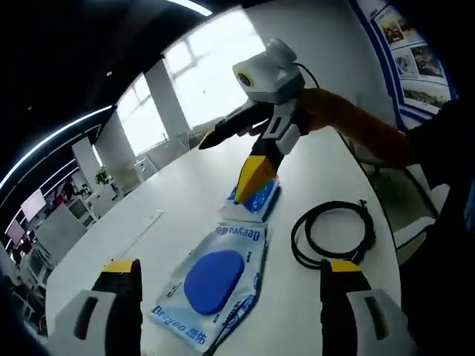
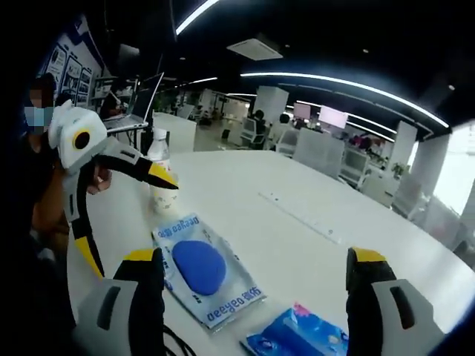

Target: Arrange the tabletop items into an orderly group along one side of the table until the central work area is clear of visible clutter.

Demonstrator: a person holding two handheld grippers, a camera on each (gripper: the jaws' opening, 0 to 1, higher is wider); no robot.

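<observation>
A: Status of the left tongs? In the left gripper view we see both jaws rising from the bottom edge, spread wide apart, with nothing between them.

B: Confirmed. In the right gripper view we see the left tongs at the left side, jaws splayed, one yellow tip close to the bottle; we cannot tell whether it touches.

A: Right tongs?

B: In the right gripper view, jaws wide apart, nothing gripped. In the left gripper view we see the right tongs over the blue packet, open, its lower yellow jaw down at the packet; contact cannot be confirmed.

A: Item positions on the white table?

B: The white pouch with the blue disc lies just in front of the left tongs. The blue packet lies just beyond it. The coiled black cable lies to the pouch's right, apart from it. The bottle stands upright beyond the pouch in the right gripper view.
</observation>
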